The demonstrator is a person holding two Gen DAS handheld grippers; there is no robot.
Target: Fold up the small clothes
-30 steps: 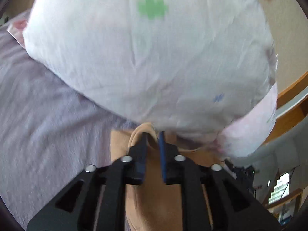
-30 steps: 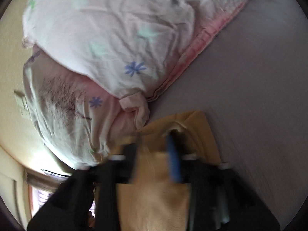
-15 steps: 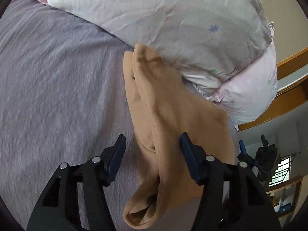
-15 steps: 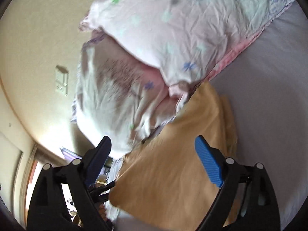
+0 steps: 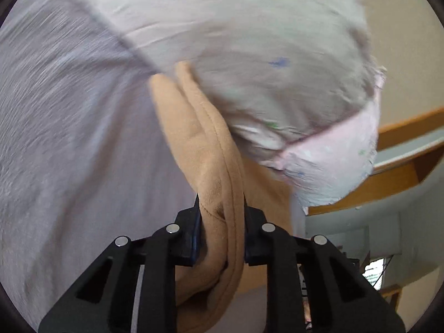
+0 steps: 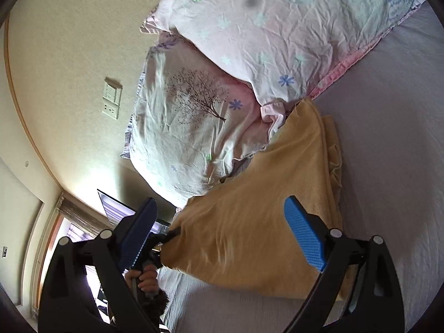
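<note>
A tan garment (image 5: 205,149) lies on the grey-lilac bed sheet (image 5: 69,138), its far end against the pillows. My left gripper (image 5: 220,211) is shut on the folded near edge of the tan garment, with several layers bunched between the pads. In the right wrist view the same garment (image 6: 263,208) lies spread and folded on the sheet (image 6: 388,138). My right gripper (image 6: 222,233) is open and empty, held above the garment. The left gripper (image 6: 169,236) shows there at the garment's far corner.
Two floral pillows (image 6: 249,41) are stacked at the head of the bed, touching the garment; one also shows in the left wrist view (image 5: 249,55). A wall with a socket plate (image 6: 112,97) is behind them. A wooden bed frame (image 5: 402,172) is at the right.
My left gripper was shut, opened over the garment, and has now shut again on its folded edge. My right gripper let go, opened wide and pulled back from the garment.
</note>
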